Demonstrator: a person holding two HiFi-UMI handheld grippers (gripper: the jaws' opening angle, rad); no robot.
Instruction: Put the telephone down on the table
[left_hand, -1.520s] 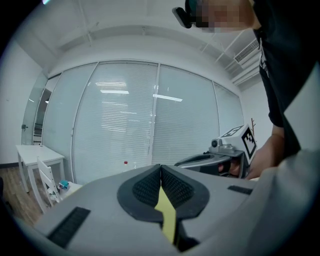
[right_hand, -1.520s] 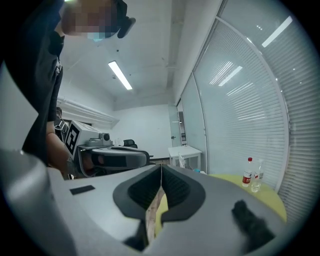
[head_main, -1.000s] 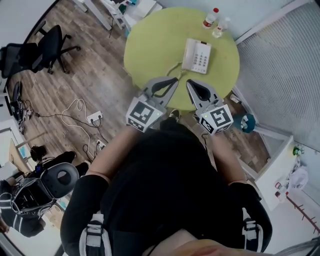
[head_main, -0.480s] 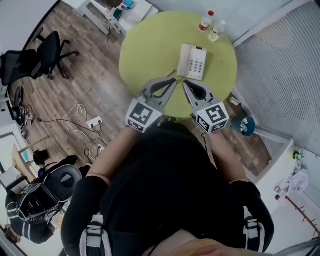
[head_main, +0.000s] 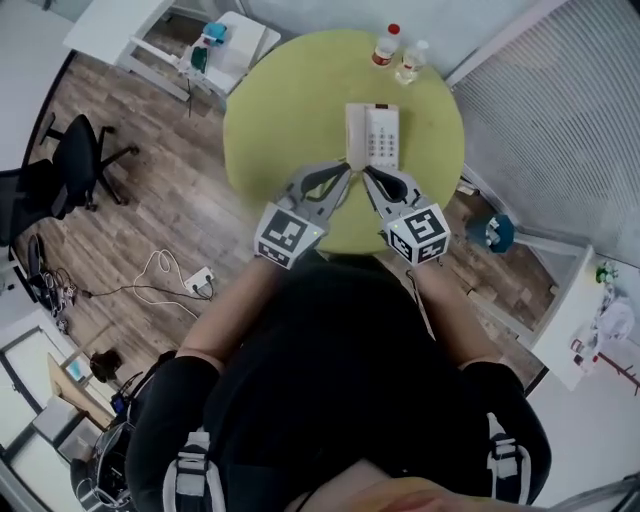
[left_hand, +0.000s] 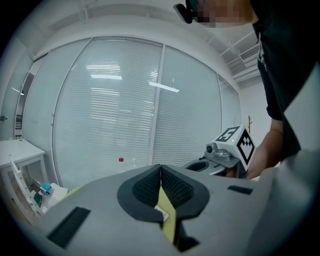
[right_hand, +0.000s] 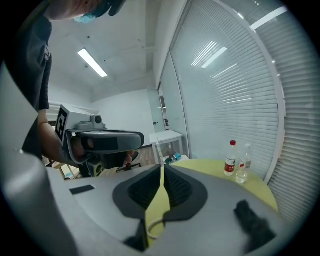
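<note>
Telephone (head_main: 372, 137) lies flat on the round yellow-green table (head_main: 290, 110), past the middle, keypad up, with the handset (head_main: 356, 135) seated along its left side. A red-capped bottle (head_main: 384, 45) and a clear bottle (head_main: 409, 60) stand beyond it near the far rim. Your left gripper (head_main: 347, 168) and right gripper (head_main: 366, 172) hang side by side just short of its near edge. Both have their jaws pressed together with nothing between the pads. Each gripper view shows only a sliver of tabletop through the slot, plus, on the right, a pale loop that may be the cord (right_hand: 156, 227). By its look it is rigid moulded plastic: light, smooth, somewhat slippery, and not delicate, though a drop would do it no good. The handset seems to rest loose in its cradle, so expect it to slide off if you tilt the base. The cord may drag or snag on the table rim. If you must lift it, open up first, pinch the base across its long side edges with one gripper per side, and keep it level. Stay off the keypad. As it lies, it looks already set down.
</note>
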